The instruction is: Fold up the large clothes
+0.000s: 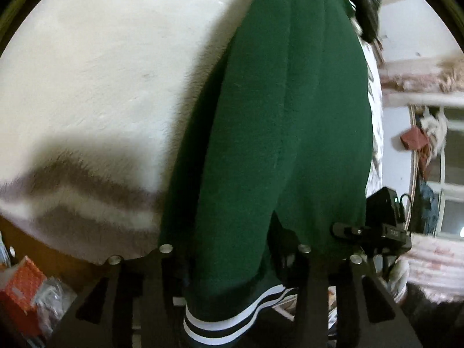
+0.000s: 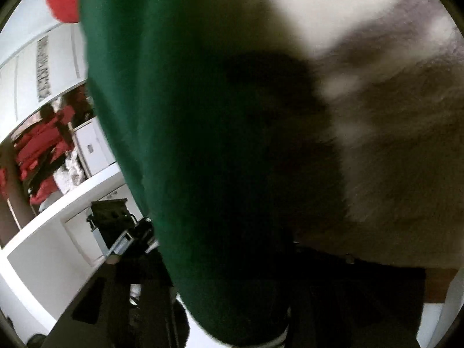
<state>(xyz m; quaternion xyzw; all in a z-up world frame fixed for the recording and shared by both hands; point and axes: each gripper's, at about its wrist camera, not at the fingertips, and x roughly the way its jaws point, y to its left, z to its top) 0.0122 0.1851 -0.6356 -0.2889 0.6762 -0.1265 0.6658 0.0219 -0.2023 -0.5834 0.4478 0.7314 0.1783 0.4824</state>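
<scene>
Cream shag blanket with grey-brown zigzag band covers work surface; serves as folding bed.
Green fleece garment hangs stretched from both grippers down onto blanket, likely lifted to straighten before fold.
Striped cuff, white on dark, sits between left gripper fingers: clamped on hem.
Right gripper buried under dark fabric; grip state cannot be told.
Orange box beside blanket edge.

My left wrist view was fairly bright, with a dark shadow at lower left. My right wrist view was dim and motion-blurred, its green cloth nearly black at center. Both edges bowed.
</scene>
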